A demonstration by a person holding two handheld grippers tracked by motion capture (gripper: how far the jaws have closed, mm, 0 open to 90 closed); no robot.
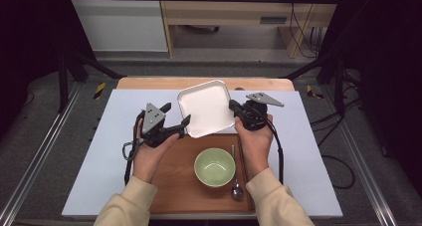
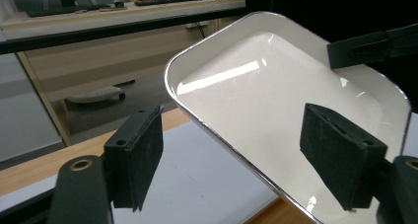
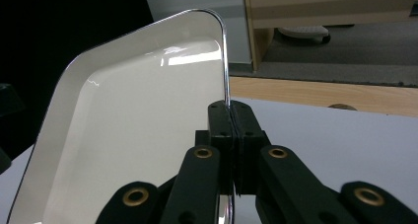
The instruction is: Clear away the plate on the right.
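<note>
The right gripper (image 1: 234, 108) fingers clamp the white tray (image 1: 206, 106) at its 3 o'clock rim, lifted; left gripper (image 1: 176, 119) fingers released, placement left.

Bench (image 1: 127, 82): my wooden work surface, its bare wood edge showing along the far side
Sheet (image 1: 109, 141): a pale lilac-grey cover spread flat over nearly the whole bench top, straight on the wood
Board (image 1: 174, 186): a brown wooden tray lying on the sheet at my near side, in the middle
On the board: a green bowl (image 1: 214, 167) standing upright, and a metal spoon (image 1: 236, 186) just beside it on its right, handle pointing away from me
</note>
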